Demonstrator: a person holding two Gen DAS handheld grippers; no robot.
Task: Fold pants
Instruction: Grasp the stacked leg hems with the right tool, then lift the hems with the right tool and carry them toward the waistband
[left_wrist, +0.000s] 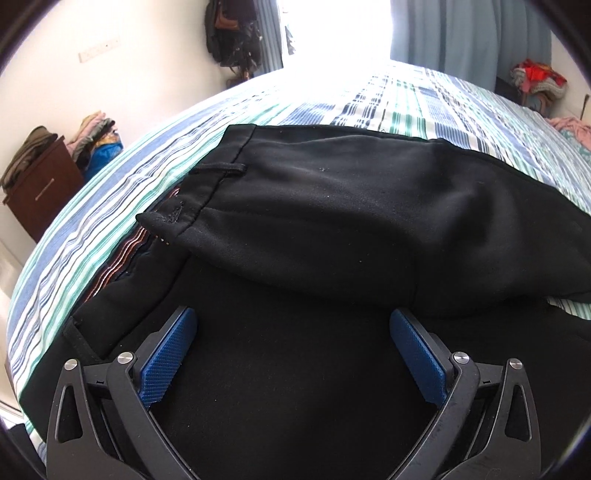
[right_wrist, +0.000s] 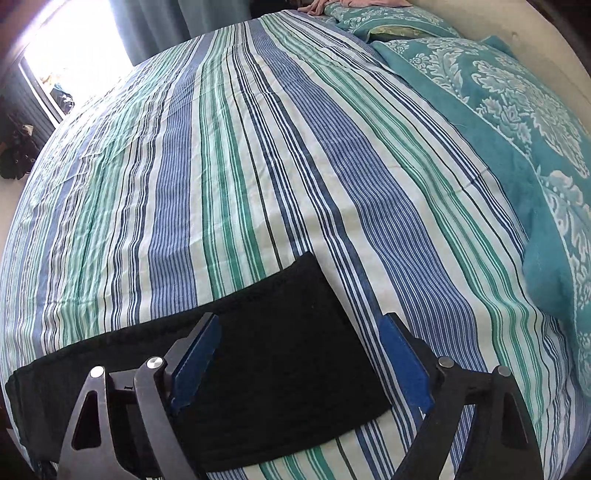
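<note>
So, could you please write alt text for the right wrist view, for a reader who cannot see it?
The open right gripper, with blue pads, hovers above the leg end of black pants lying flat on a bed sheet striped blue, green and white. A teal blanket with a white floral pattern lies at right.

The pants (left_wrist: 332, 206) lay on the bed (right_wrist: 258, 166), waistband toward its left edge, upper half folded over the lower. Pillows (right_wrist: 517, 129) sat along the bed's right end.
</note>
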